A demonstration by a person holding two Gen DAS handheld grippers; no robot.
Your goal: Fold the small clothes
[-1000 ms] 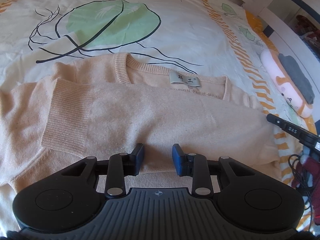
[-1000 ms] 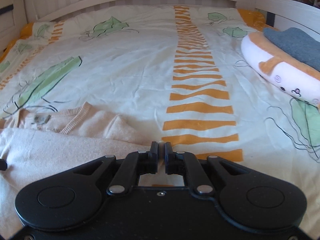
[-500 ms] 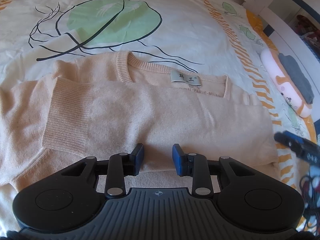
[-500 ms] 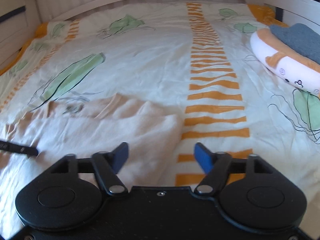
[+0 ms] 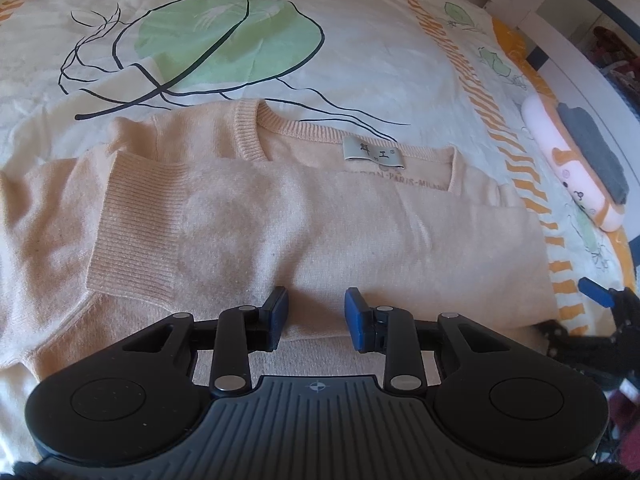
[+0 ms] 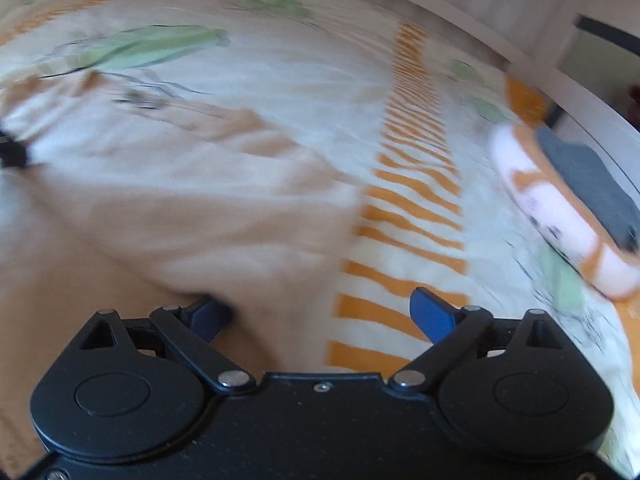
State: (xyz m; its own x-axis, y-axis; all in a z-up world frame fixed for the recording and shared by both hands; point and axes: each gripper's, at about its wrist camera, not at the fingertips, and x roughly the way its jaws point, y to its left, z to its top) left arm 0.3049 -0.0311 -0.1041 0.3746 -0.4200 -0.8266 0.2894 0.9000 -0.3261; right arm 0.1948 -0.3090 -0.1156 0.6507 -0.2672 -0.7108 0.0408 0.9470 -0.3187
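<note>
**Sweater: right sleeve fold laid, right gripper letting go**

Peach sweater (image 5: 304,232) flat on the bedspread (image 5: 360,60), neck label up, near the left wrist camera. One sleeve folded across the chest, ribbed cuff (image 5: 132,236) ending toward the left shoulder. Other sleeve out at far left, not folded.

Changed over the last second: right gripper (image 6: 320,314), pinched shut a second ago at the sweater's right edge, now opening, jaws nearly full wide. Sweater edge between the pads in the blurred right wrist view; no grip on it. View swung and smeared, so hand on the move.

Left gripper (image 5: 316,312) unchanged: narrow gap, fingers (image 5: 280,306) over the lower edge of the folded sleeve, nothing pinched as far as visible. Contact with the knit unclear.

Read: right-side fold released and holding its shape. Next likely the left sleeve, then hem up to collar.

Off to the right, well apart: plush pillow (image 5: 576,172) with a grey folded item (image 5: 592,152) on top.
</note>
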